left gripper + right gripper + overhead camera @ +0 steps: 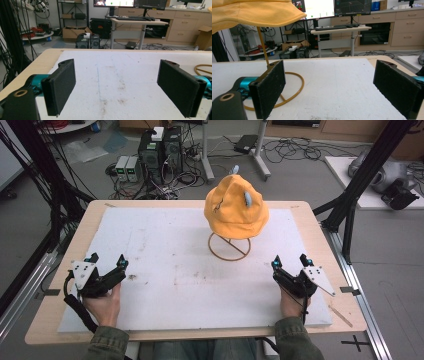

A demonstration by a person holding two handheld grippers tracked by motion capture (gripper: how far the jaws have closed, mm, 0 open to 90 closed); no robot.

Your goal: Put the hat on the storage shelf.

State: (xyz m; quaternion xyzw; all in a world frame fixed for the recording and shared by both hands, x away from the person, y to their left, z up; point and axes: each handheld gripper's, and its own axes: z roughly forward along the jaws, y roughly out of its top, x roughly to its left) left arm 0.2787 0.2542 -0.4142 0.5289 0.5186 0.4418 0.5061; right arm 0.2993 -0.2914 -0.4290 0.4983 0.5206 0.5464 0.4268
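Observation:
An orange-yellow hat [236, 206] hangs on a thin golden wire stand [229, 246] toward the back middle of the white board [165, 270]. In the right gripper view the hat's brim [254, 13] fills the upper left and the stand's ring [292, 87] lies behind the left jaw. My left gripper [106, 260] rests at the board's front left, open, nothing between its jaws. My right gripper [289, 261] rests at the front right, open and holding nothing, a short way in front of and right of the stand. The left gripper [117, 85] looks across bare board; the stand's ring [203, 68] shows at the right edge.
The white board lies on a wooden table [320, 235]. Black frame posts [367, 167] rise at the right and cables hang at the left. Computer boxes [160, 150] and cables sit on the floor beyond the far edge. A desk with monitors [337, 27] stands farther back.

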